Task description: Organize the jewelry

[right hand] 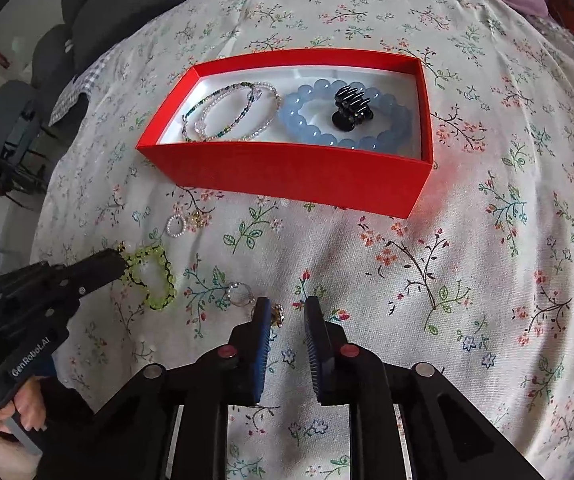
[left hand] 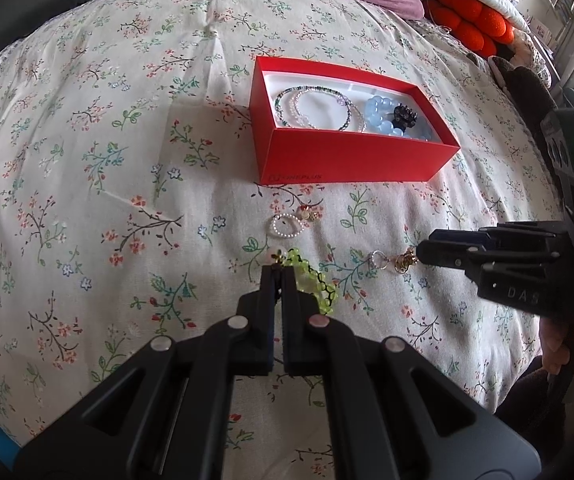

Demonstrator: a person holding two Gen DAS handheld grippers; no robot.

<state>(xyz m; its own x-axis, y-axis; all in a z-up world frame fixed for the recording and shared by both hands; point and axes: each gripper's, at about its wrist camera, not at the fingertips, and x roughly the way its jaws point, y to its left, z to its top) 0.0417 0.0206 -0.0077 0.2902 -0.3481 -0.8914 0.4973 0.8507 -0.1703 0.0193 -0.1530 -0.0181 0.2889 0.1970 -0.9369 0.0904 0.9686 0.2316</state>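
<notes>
**Jewelry half sorted beside the red box**

Jewelry (right hand: pixel 149 276) scattered on the floral bedspread (left hand: pixel 87 160) just in front of the red box (right hand: pixel 287 176): green beaded bracelet, small pearl ring (left hand: pixel 285 226), gold-and-silver charm piece (left hand: pixel 391 261). Already inside the box: thin bead bracelets (right hand: pixel 231 112), blue bead bracelet (right hand: pixel 347 116), black hair claw (right hand: pixel 353 106). Left gripper (left hand: pixel 278 270) pressed together, pinching the green bracelet's near end. Right gripper (right hand: pixel 287 310) parted, nothing between the pads, charm just beside its left finger. Judged light, limp, snag-prone; best pinched across the strand or at a ring.
</notes>
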